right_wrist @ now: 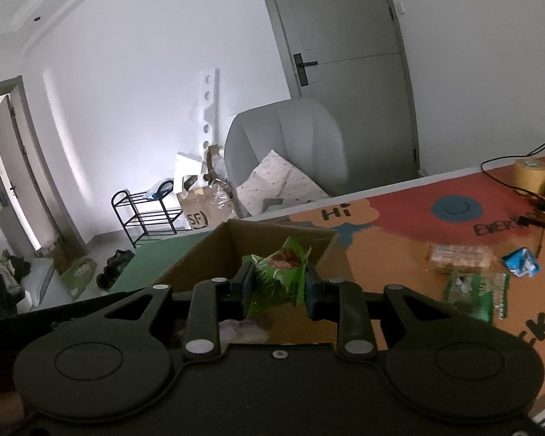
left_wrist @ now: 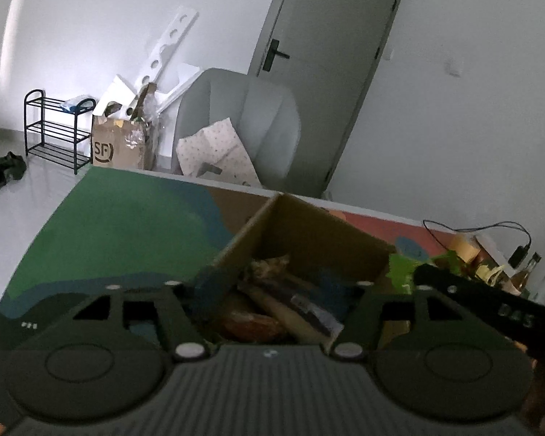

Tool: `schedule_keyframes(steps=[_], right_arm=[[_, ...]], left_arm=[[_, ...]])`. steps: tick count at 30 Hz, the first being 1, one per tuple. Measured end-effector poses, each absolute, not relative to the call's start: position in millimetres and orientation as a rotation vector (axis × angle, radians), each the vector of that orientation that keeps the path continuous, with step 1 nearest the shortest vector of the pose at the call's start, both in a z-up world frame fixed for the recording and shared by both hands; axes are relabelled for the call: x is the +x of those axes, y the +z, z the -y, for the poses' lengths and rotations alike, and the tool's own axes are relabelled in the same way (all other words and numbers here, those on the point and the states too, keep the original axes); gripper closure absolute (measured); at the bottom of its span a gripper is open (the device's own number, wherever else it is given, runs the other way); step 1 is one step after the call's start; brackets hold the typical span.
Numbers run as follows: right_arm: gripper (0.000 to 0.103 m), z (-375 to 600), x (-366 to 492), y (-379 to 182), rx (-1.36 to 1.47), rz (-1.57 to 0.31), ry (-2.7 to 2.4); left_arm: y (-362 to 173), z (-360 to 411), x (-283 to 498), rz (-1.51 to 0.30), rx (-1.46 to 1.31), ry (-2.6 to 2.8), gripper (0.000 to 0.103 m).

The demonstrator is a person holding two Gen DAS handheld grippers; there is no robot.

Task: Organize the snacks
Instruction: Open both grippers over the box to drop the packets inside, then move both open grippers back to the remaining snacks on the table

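Right gripper (right_wrist: 278, 287) pinches crinkly green foil snack packet (right_wrist: 278, 272) just short of open brown cardboard box (right_wrist: 200, 254). Left gripper (left_wrist: 272, 290) spread, empty, over box. Next: carry forward, release inside.

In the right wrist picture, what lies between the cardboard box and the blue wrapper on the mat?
In the right wrist view, a clear pack of biscuits lies on the mat between the cardboard box and the blue wrapper.

A green snack packet (right_wrist: 278, 276) with a red emblem is showing against the brown cardboard box (right_wrist: 214, 250); the mat (right_wrist: 399, 232) is displaying orange, red and green patches.
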State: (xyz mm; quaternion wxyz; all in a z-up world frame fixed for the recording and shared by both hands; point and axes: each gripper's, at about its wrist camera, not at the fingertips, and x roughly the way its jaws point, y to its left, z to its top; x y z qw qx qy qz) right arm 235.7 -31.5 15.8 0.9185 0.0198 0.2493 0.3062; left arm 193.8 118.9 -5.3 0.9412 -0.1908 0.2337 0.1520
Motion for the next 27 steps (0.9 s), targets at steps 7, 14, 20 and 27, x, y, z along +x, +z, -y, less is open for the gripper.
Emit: schedule_keyframes(steps=[7,14,20,27], right_arm=[[0.071,14,237,17,0.057,-0.51,0.676],[0.042,32,238,16,0.089,-0.521,0.618],[0.029,60,237,10,0.119,-0.545,0.565],[0.022,87,231,7,0.135,-0.549,0.518]], left_arm=[[0,-120,182,-0.461,-0.393,0.301,0.022],[0,-120,184,-0.481,-0.399,0.273,0.014],[-1,-104,190,-0.51,-0.362,0.228,0.012],[-1,-84,192,-0.52,-0.328,0.182,0.011]])
